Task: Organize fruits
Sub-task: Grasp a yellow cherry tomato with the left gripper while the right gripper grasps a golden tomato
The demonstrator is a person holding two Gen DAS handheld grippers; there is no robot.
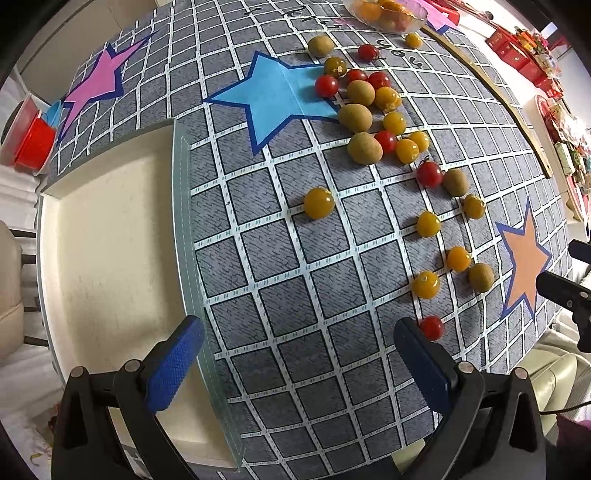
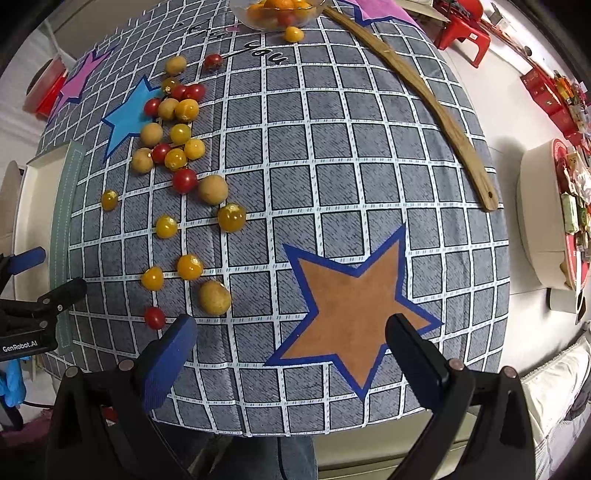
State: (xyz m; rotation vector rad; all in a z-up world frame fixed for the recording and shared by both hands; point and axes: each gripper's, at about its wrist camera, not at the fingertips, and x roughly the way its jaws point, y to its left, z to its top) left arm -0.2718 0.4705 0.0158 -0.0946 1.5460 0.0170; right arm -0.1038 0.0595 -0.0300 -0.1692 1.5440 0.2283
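Several small fruits lie scattered on a grey checked tablecloth [image 1: 295,266]: red cherry tomatoes [image 1: 429,174], yellow cherry tomatoes [image 1: 319,202] and tan longans [image 1: 364,147]. A denser cluster sits by the blue paper star [image 1: 275,98]. A glass bowl [image 1: 388,14] with orange and red fruits stands at the far edge. My left gripper [image 1: 297,332] is open and empty above the cloth; a red tomato [image 1: 431,327] lies just beyond its right finger. My right gripper [image 2: 290,330] is open and empty over the orange star [image 2: 351,302], with a longan [image 2: 215,297] and a red tomato [image 2: 154,317] to its left.
A pink star [image 1: 96,83] lies at the far left. A bare cream table edge [image 1: 110,236] runs left of the cloth. A long wooden stick [image 2: 424,99] lies at the right. A red stool [image 2: 461,29], red boxes and a round cream container [image 2: 543,221] stand beyond the table.
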